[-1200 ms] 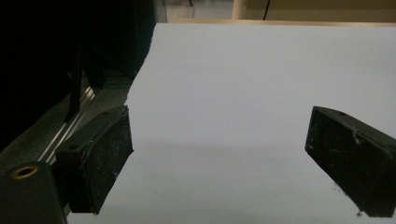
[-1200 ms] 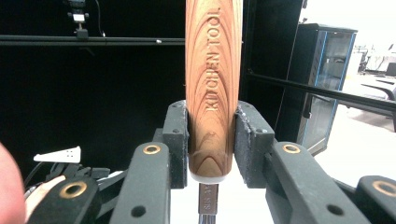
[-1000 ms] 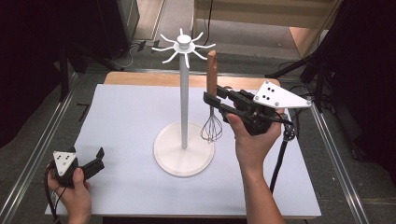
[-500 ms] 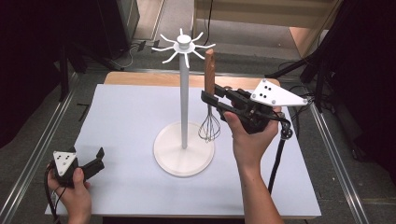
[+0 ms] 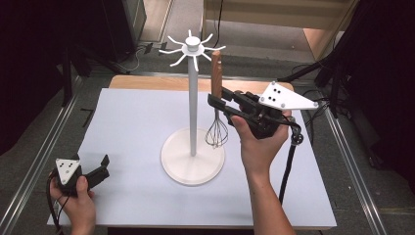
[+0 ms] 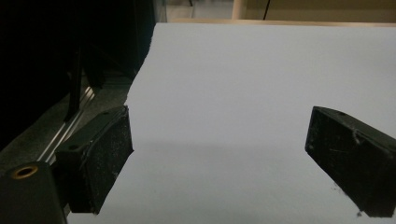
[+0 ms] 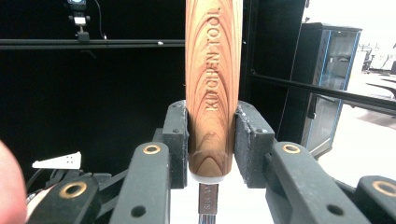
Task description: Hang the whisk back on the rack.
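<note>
A whisk with a wooden handle (image 5: 216, 76) and a wire head (image 5: 217, 133) hangs upright to the right of a white hook stand (image 5: 193, 98). My right gripper (image 5: 219, 104) is shut on the bottom of that handle (image 7: 213, 88), which reads "KITCHEN TOOL" between the two pads. The handle's top sits just below and right of the stand's ring of hooks (image 5: 192, 49). My left gripper (image 5: 102, 165) rests low at the table's front left corner, open, its pads (image 6: 109, 149) wide apart over bare white table.
The stand's round white base (image 5: 192, 159) sits mid-table on the white tabletop (image 5: 132, 117). Metal rails (image 5: 44, 161) run along both sides of the table. A black cable (image 5: 288, 166) trails from the right gripper toward the front right.
The right gripper has lifted the whisk slightly and brought it a little closer to the stand's pole. The left gripper has stayed put.
</note>
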### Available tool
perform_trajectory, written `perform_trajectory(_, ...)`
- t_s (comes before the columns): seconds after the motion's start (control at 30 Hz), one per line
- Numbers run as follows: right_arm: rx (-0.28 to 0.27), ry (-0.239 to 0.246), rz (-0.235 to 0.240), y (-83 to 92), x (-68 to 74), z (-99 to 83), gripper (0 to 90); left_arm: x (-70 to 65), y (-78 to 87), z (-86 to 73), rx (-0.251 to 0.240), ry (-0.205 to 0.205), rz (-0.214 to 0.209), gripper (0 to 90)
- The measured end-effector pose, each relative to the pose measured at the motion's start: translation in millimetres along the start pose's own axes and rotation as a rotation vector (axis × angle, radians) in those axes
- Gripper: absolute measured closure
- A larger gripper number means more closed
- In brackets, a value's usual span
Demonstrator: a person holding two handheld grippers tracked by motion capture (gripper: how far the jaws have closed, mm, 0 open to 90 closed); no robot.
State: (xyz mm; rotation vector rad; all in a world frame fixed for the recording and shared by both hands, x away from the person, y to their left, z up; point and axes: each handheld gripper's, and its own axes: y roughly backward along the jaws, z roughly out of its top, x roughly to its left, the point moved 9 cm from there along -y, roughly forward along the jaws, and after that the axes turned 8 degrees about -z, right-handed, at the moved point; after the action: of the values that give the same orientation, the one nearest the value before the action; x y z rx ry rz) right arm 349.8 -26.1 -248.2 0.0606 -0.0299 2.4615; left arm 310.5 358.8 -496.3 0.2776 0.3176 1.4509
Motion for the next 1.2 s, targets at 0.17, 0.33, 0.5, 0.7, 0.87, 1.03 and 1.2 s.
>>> perform_trajectory(0.17,0.001,0.0,-0.007,-2.4,-0.6,-1.3,70.1,0.0,0.0,0.0,0.001,0.0,0.0,8.2)
perform_trajectory(0.33,-0.004,0.001,-0.009,-4.3,0.4,-0.9,70.1,0.0,0.0,-0.1,0.002,0.0,-0.001,8.2)
perform_trajectory(0.5,-0.01,0.002,-0.01,-6.8,0.4,-1.1,70.1,0.1,0.0,-0.1,0.002,0.002,0.0,8.2)
perform_trajectory(0.7,-0.005,-0.001,-0.012,-10.7,0.2,-3.8,70.1,0.2,0.0,-0.1,0.002,0.002,-0.001,8.2)
perform_trajectory(0.87,-0.001,-0.004,-0.015,-12.4,1.0,-6.1,70.0,0.2,-0.1,-0.1,0.002,0.002,-0.001,8.1)
perform_trajectory(1.03,-0.008,0.004,-0.017,-12.6,0.5,-7.5,70.1,0.3,-0.1,-0.1,0.001,0.002,-0.001,8.2)
perform_trajectory(1.2,-0.017,-0.003,-0.017,-13.0,0.6,-9.8,70.0,0.3,-0.1,0.0,0.0,0.003,0.0,8.2)
